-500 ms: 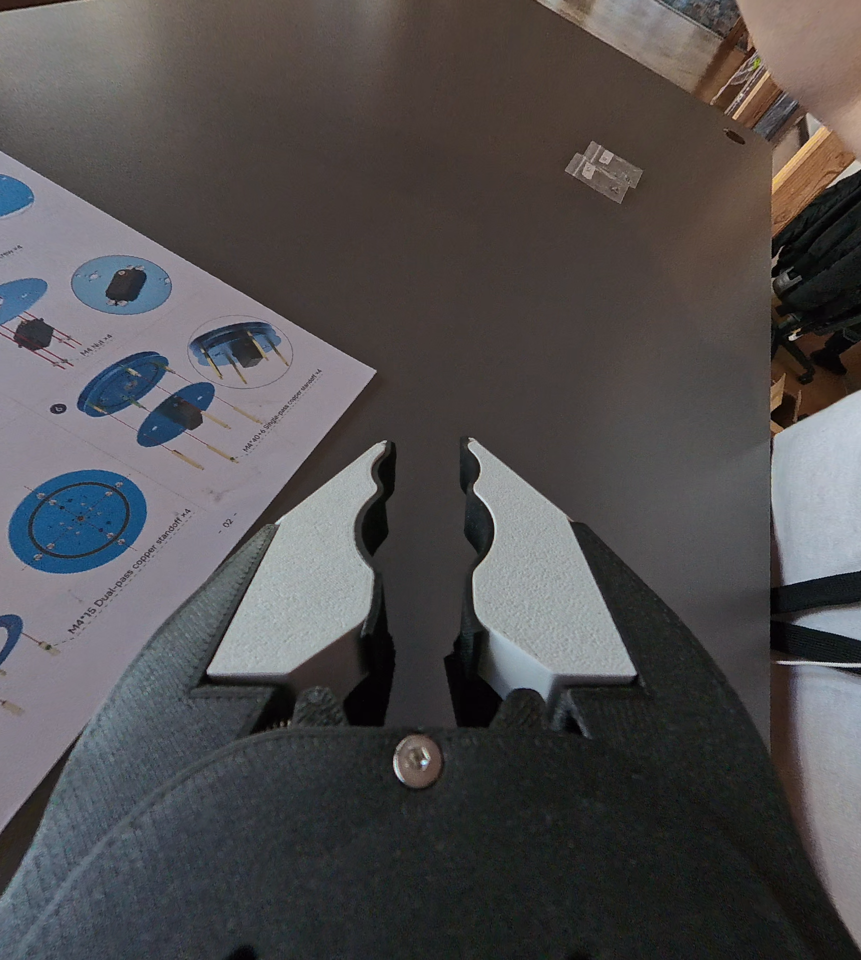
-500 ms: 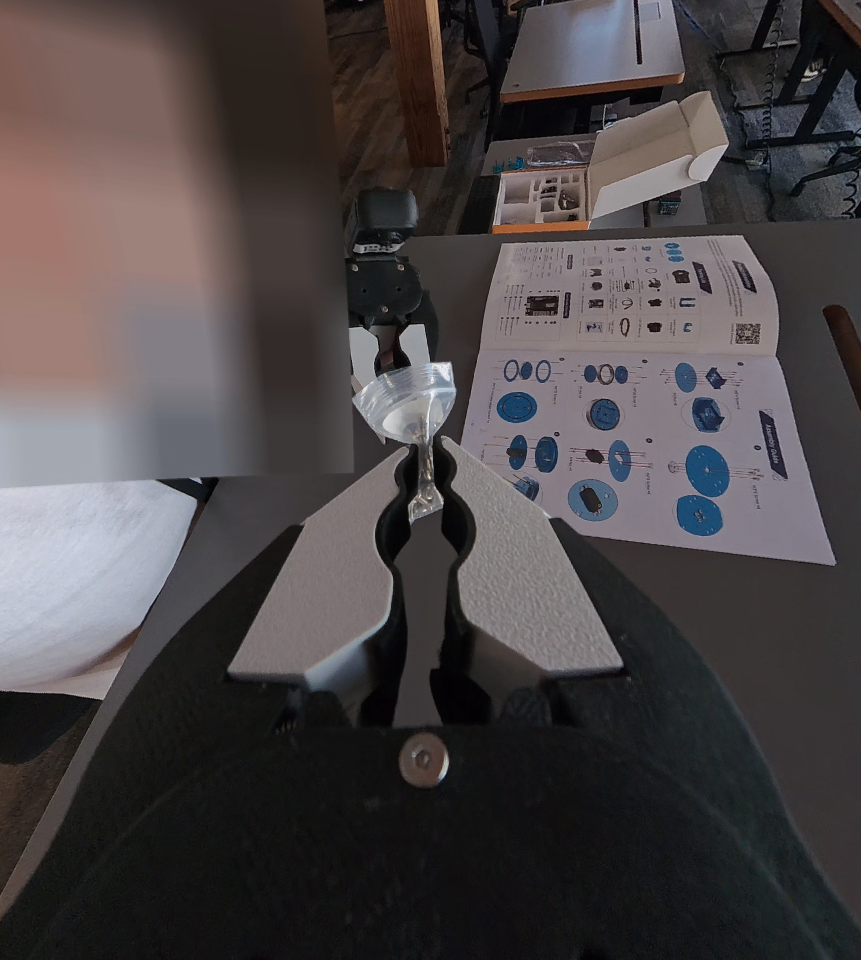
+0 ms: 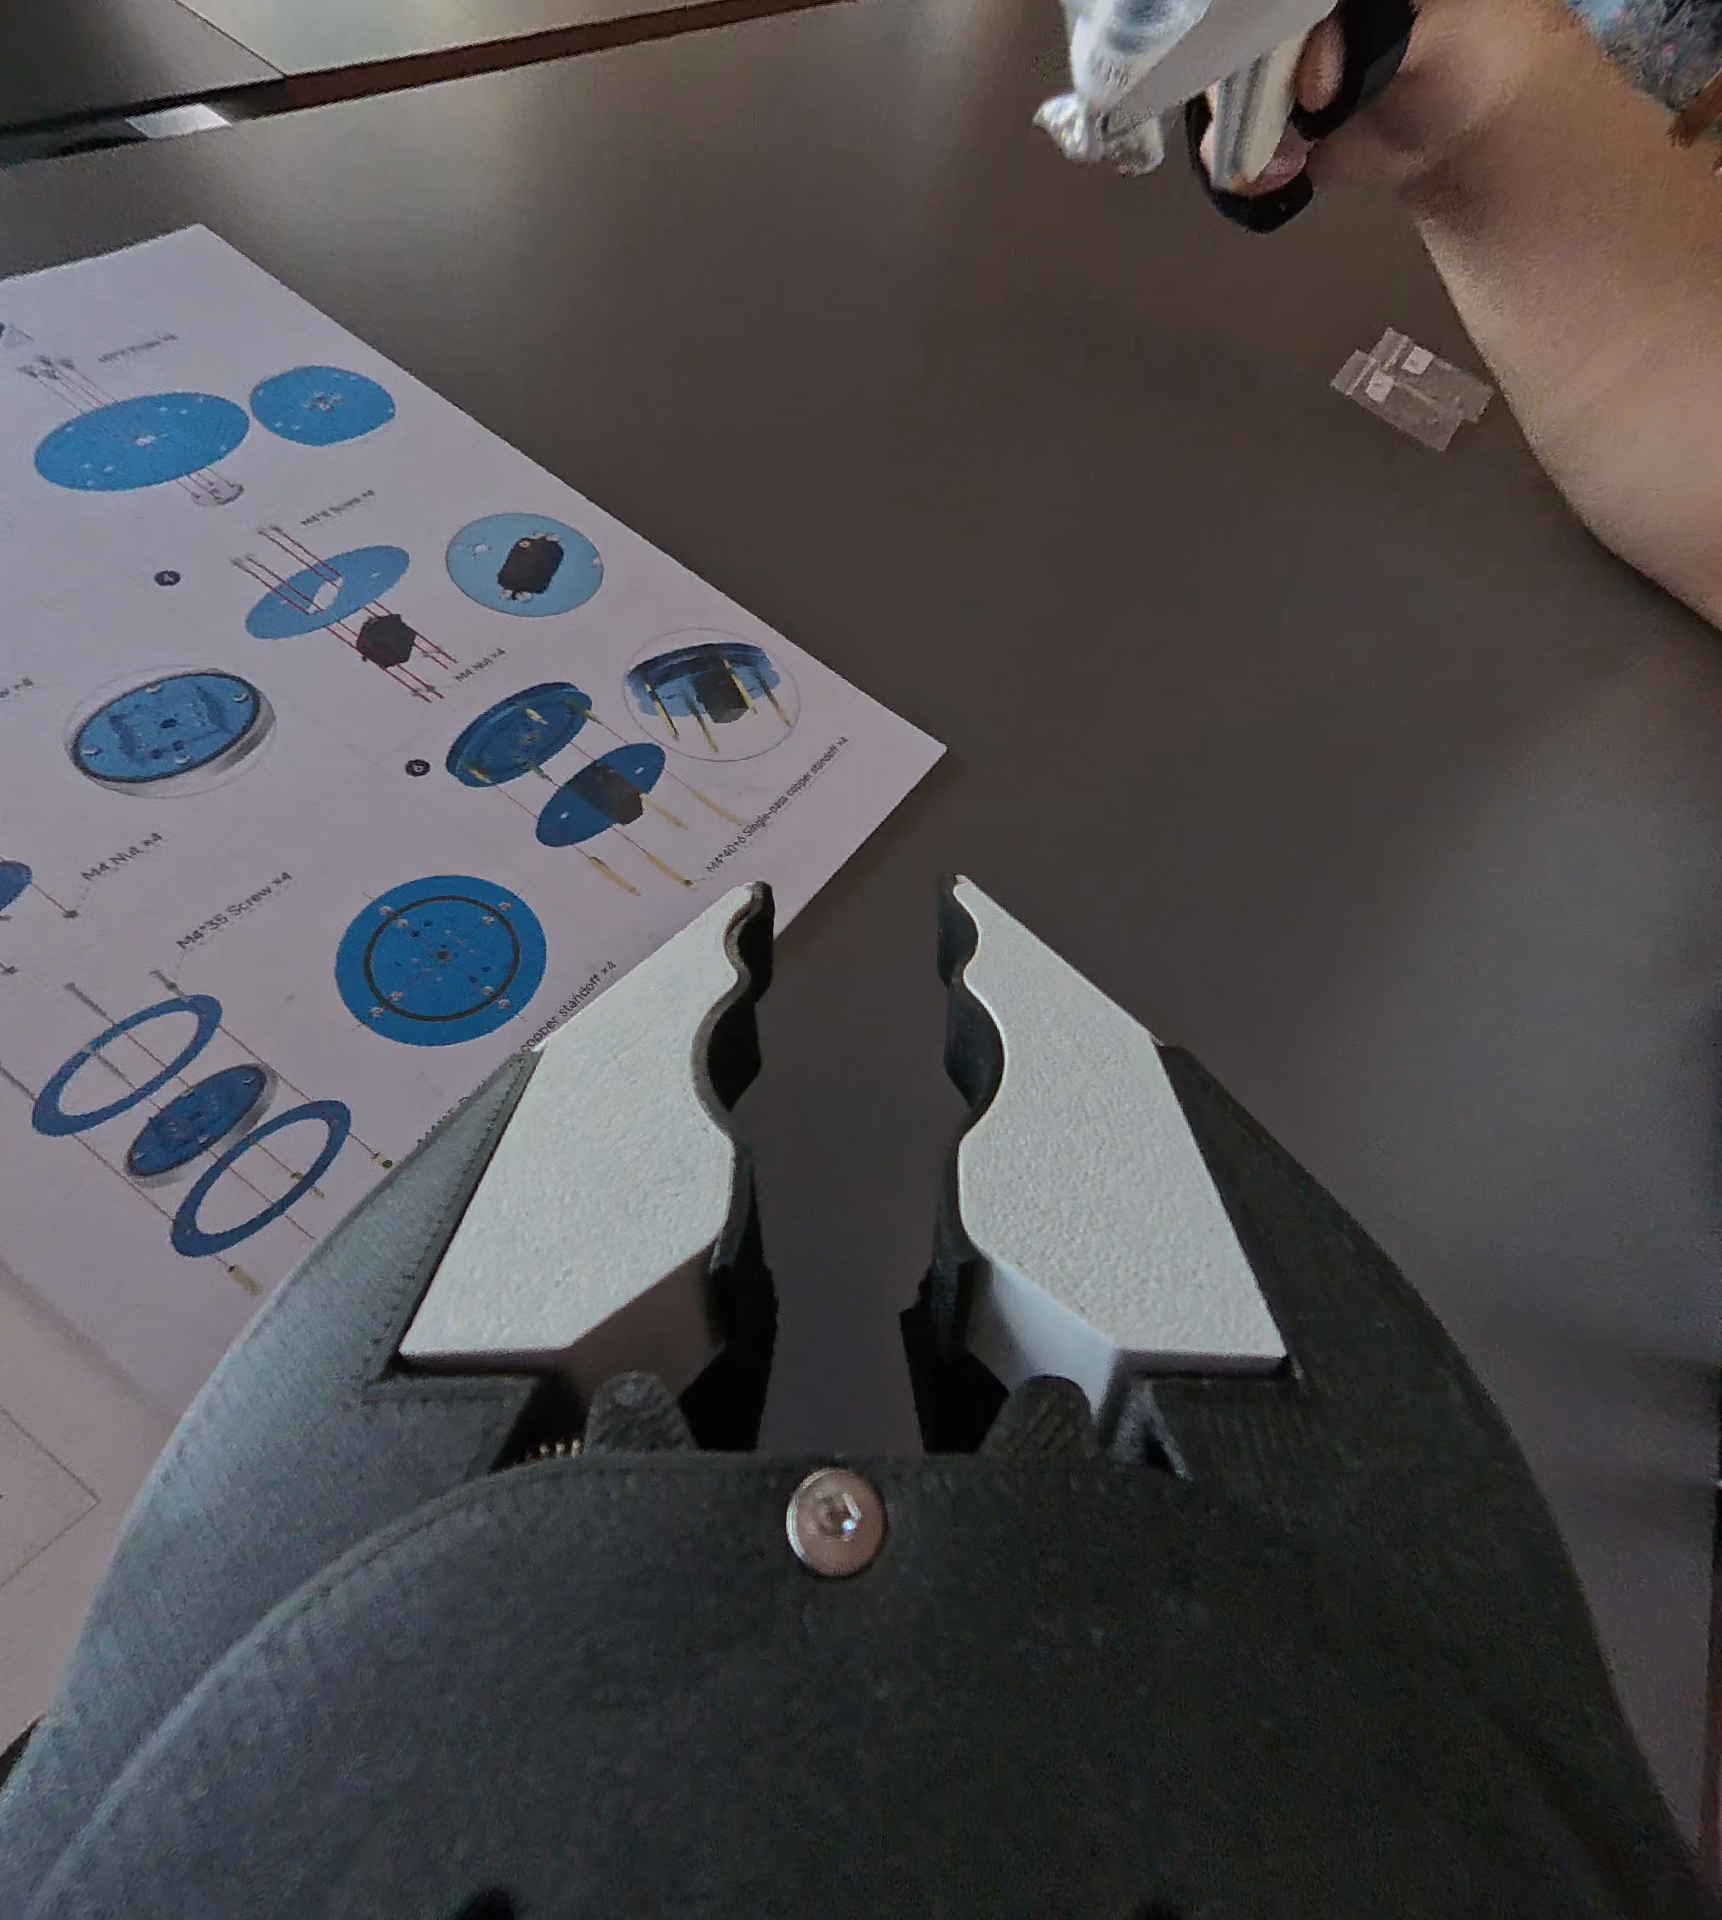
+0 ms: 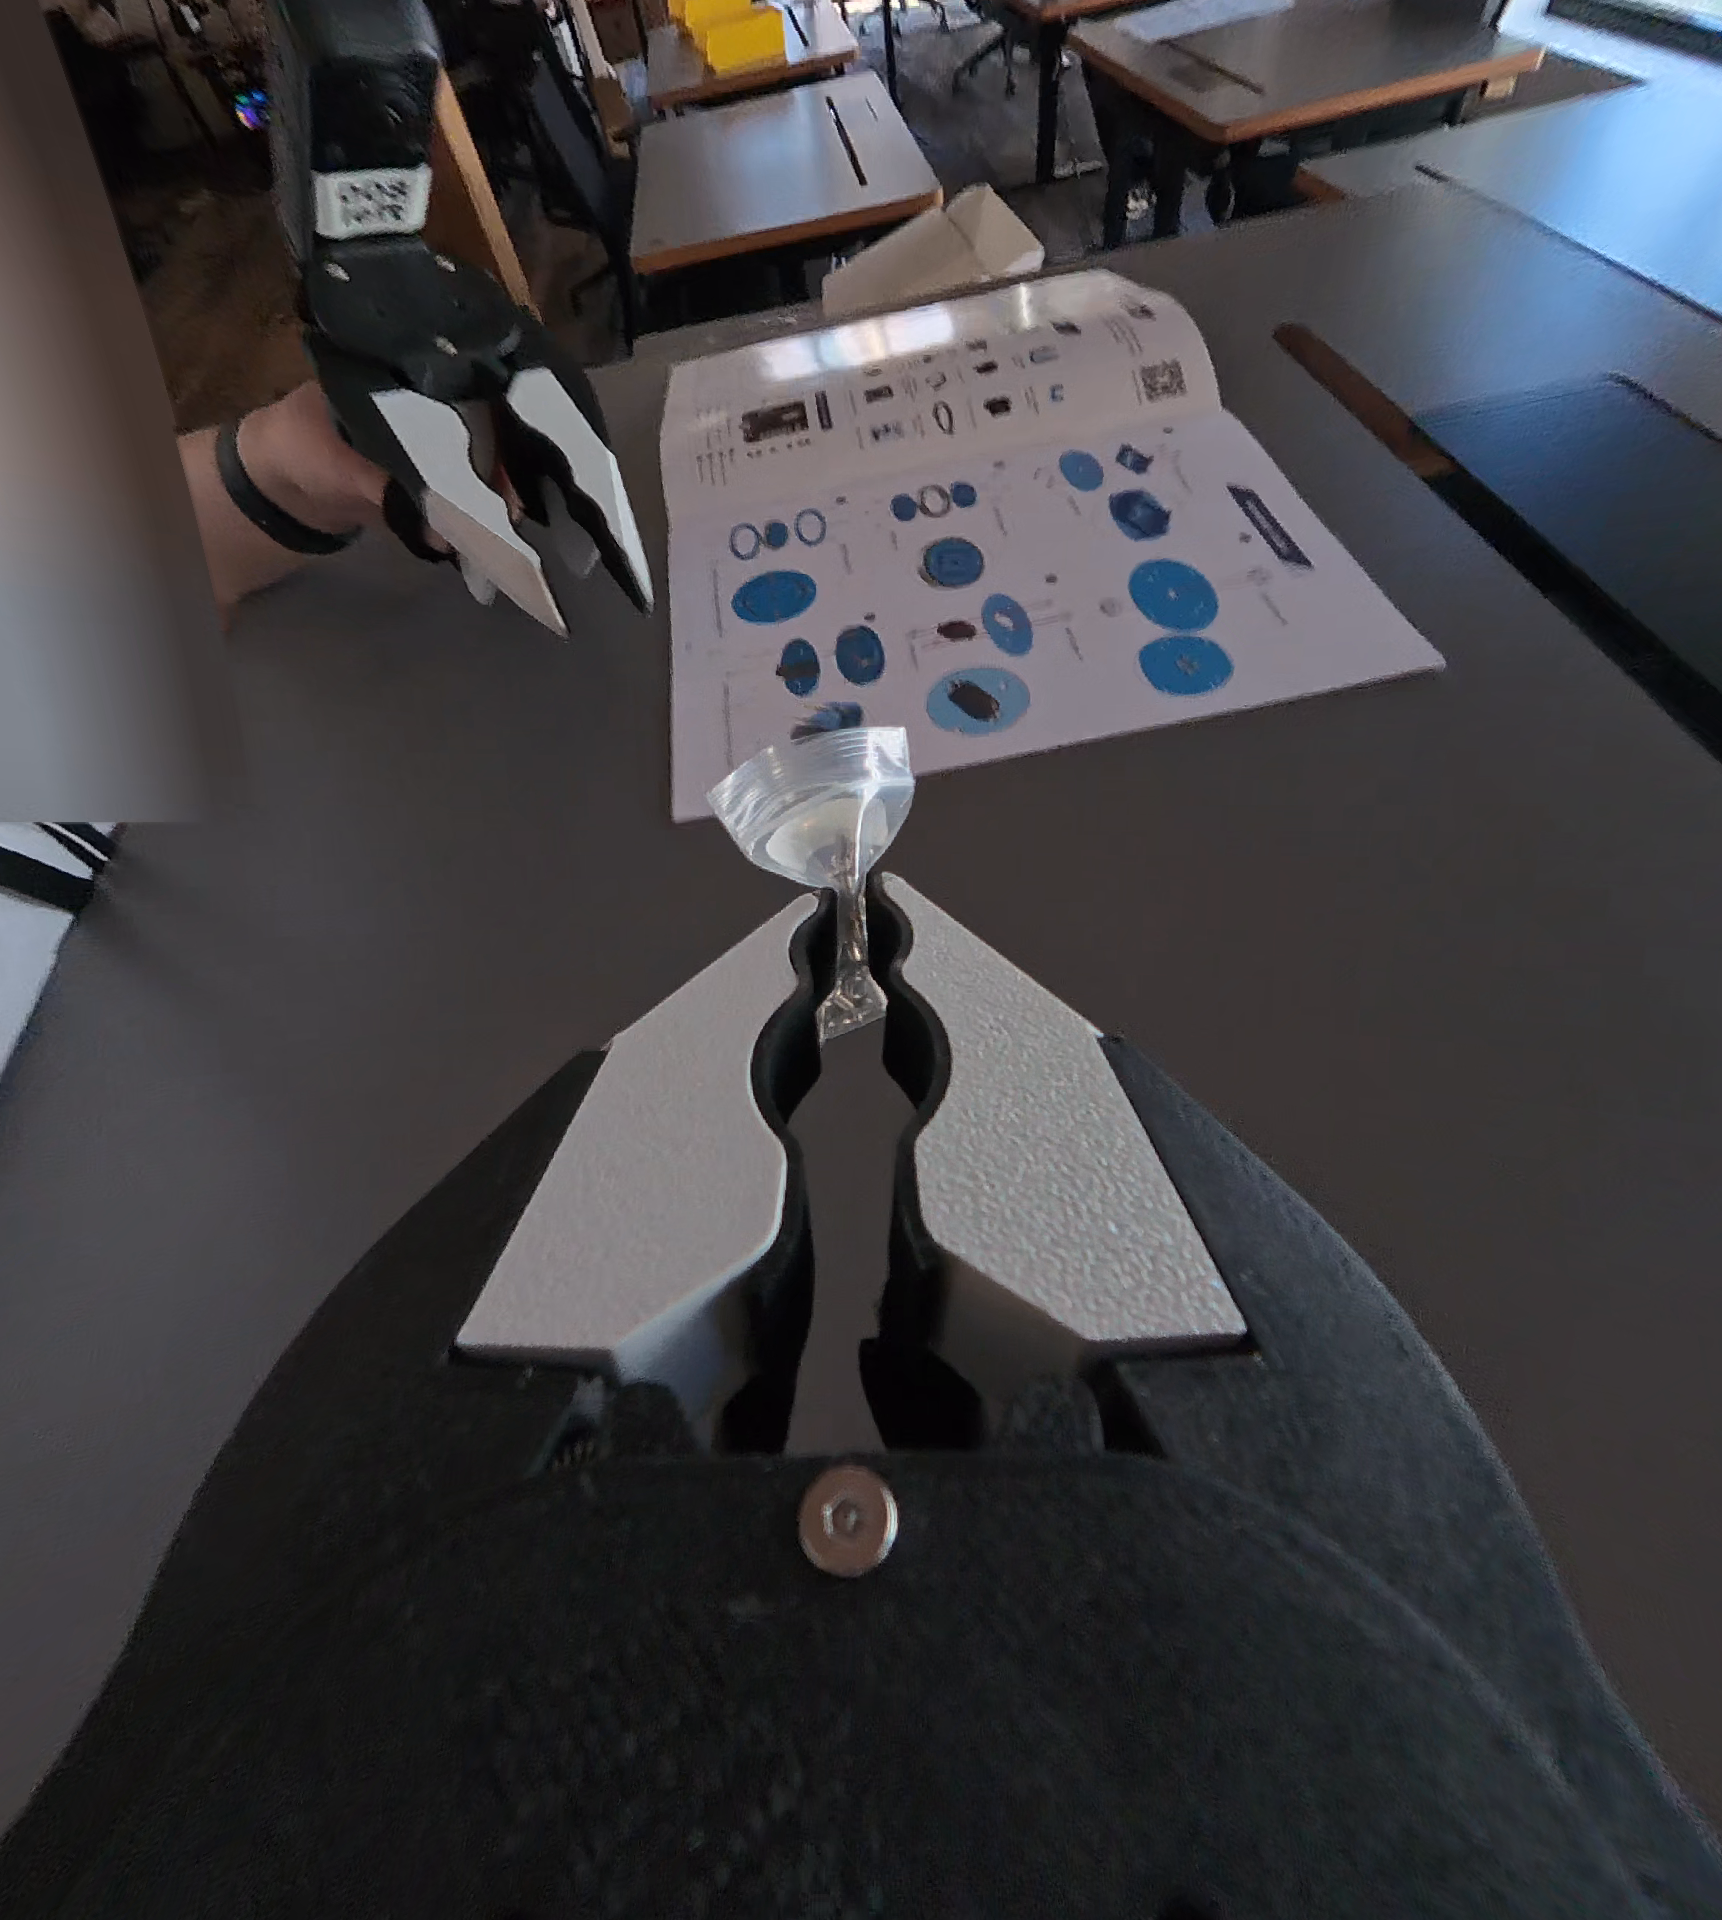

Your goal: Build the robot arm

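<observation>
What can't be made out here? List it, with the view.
- Small clear bag, right wrist view: metal bits inside too small to identify; lower part hidden between the shut right gripper.
- Flat clear packets, left wrist view: contents too small.
- Instruction sheet: cut off by the left edge.

The work surface is a dark grey table (image 4: 1408, 1039) with a matte top that reflects soft light. Behind it stand several desks (image 4: 774, 177) with grey tops and orange-brown edges on black metal legs. The floor (image 4: 202, 312) between them looks like dark wood. A wooden post (image 4: 478, 187) rises near the left. At the top right corner a window (image 4: 1688, 16) is partly visible, and daylight falls on the tables.
</observation>
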A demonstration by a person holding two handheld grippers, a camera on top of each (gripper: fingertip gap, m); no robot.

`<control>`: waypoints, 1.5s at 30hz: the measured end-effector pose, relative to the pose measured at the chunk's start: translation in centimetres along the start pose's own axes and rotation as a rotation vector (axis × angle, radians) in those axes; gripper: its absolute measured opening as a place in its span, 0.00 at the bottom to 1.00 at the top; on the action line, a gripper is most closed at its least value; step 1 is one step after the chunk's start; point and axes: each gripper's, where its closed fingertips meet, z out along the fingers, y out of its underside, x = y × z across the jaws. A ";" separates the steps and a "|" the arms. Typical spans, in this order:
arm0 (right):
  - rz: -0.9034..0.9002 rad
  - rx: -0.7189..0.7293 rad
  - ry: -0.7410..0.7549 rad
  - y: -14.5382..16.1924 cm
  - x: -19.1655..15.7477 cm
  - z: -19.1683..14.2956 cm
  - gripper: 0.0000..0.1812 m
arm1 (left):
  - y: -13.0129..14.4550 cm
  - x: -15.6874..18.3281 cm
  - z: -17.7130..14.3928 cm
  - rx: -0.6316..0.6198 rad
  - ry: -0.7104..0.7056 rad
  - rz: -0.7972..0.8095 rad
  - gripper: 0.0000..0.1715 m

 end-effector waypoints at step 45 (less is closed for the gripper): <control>0.072 -0.014 0.017 2.3 3.3 0.4 0.02 | -1.6 0.9 -0.9 0.079 0.017 -0.008 0.19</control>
